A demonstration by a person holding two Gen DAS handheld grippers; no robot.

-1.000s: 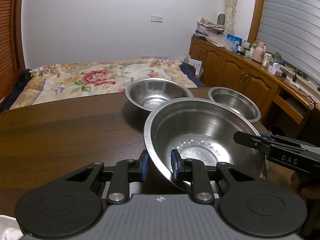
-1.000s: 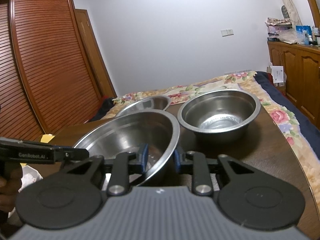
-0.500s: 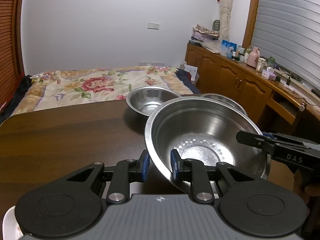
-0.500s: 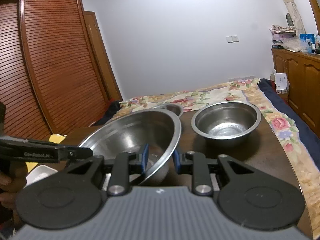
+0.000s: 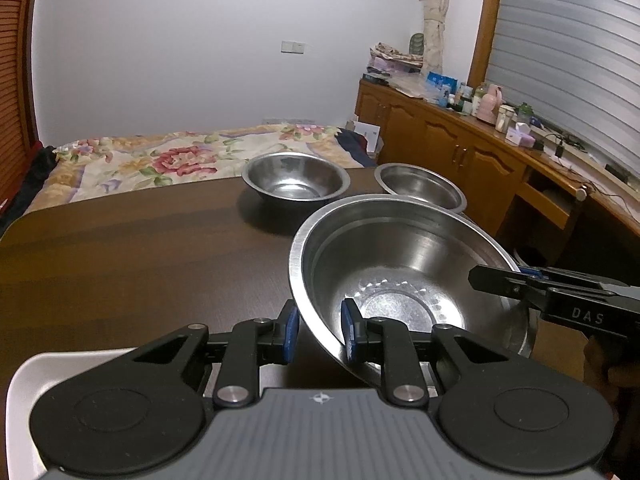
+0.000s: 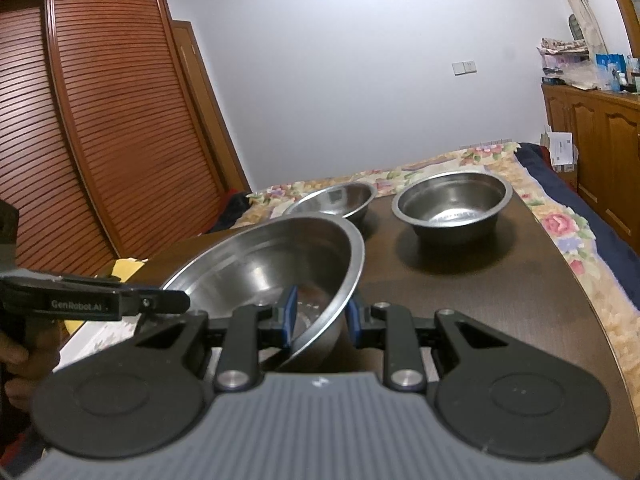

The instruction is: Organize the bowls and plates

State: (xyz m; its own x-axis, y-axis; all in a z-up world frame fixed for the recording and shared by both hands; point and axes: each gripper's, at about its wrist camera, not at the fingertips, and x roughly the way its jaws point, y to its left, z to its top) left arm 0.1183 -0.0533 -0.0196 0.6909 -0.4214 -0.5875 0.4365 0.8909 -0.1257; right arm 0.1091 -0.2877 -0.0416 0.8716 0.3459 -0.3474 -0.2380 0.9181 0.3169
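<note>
A large steel bowl [image 5: 400,272] [image 6: 272,264] hangs tilted above the dark wooden table [image 5: 120,260], held from both sides. My left gripper [image 5: 318,328] is shut on its left rim, one blue pad inside and one outside. On the opposite rim my right gripper [image 6: 320,316] is shut the same way. Each gripper shows in the other's view: the right gripper [image 5: 516,284] and the left gripper [image 6: 160,302]. Two smaller steel bowls stand at the table's far end: a wider bowl [image 5: 294,180] [image 6: 336,200] and a deeper flat-rimmed bowl [image 5: 420,190] [image 6: 452,204].
A white plate [image 5: 24,380] [image 6: 92,332] lies at the table's near left, partly under the left gripper. Beyond the table is a bed with a floral cover [image 5: 160,156]. Wooden cabinets [image 5: 460,148] run along the right, a slatted wardrobe [image 6: 100,140] along the left.
The big bowl has risen and come back toward the near edge in both grippers. The two smaller bowls now look farther off, and the white plate has come into view.
</note>
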